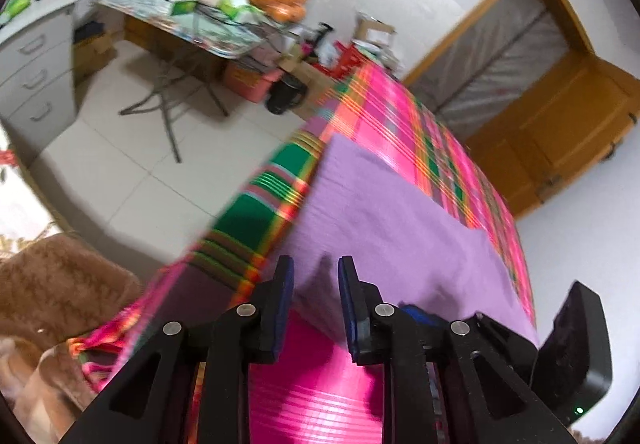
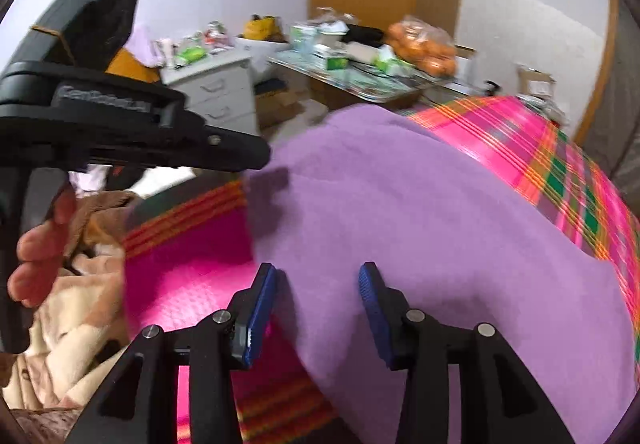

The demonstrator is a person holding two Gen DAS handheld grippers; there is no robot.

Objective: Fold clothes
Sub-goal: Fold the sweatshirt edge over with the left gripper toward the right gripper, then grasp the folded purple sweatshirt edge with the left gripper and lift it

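**Bedroom scene: lilac garment spread on a plaid bedcover**

Cluttered folding table (image 1: 188,19) and grey drawer unit (image 1: 32,75) stand at left across a pale tiled floor; centre, the purple garment (image 1: 384,219) lies flat on the pink-and-green plaid bedcover (image 1: 400,111), its near edge between the spread blue pads of the left gripper (image 1: 314,276), not visibly pinched; at right, the right gripper (image 2: 320,284) likewise stands apart over the same cloth, unclamped. Fabric appears soft, matte and fleecy, probably light and limp; it would likely sag and drape when lifted, so hold is best taken at corners or hem edges.
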